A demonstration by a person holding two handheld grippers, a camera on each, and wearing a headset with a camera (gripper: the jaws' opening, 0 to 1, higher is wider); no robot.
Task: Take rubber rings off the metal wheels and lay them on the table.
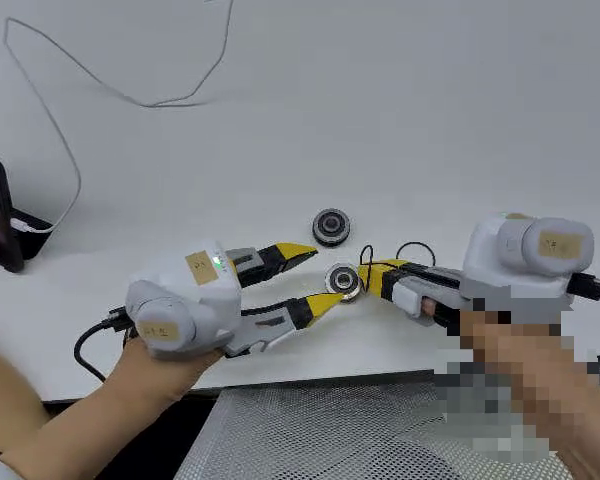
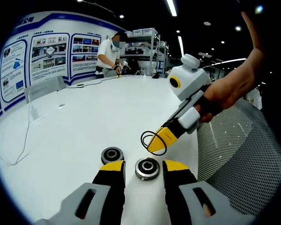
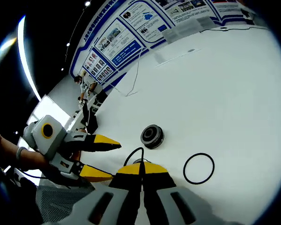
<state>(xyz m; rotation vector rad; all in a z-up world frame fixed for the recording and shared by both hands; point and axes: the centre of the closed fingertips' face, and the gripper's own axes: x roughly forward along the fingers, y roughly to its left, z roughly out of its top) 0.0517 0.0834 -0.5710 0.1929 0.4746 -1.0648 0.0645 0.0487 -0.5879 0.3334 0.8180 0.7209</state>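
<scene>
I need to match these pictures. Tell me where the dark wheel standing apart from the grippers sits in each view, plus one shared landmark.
Head view: dark wheel at centre, just beyond the left gripper.
Left gripper view: dark wheel low centre, just above the left-hand jaw.
Right gripper view: dark wheel at centre, above the jaws.
Shared landmark: the left gripper's yellow jaws, close beside it in all three.

We see a white surface under ceiling strip lights, a wall of blue-bordered posters, shelving and a grey mesh panel at its near edge.
</scene>
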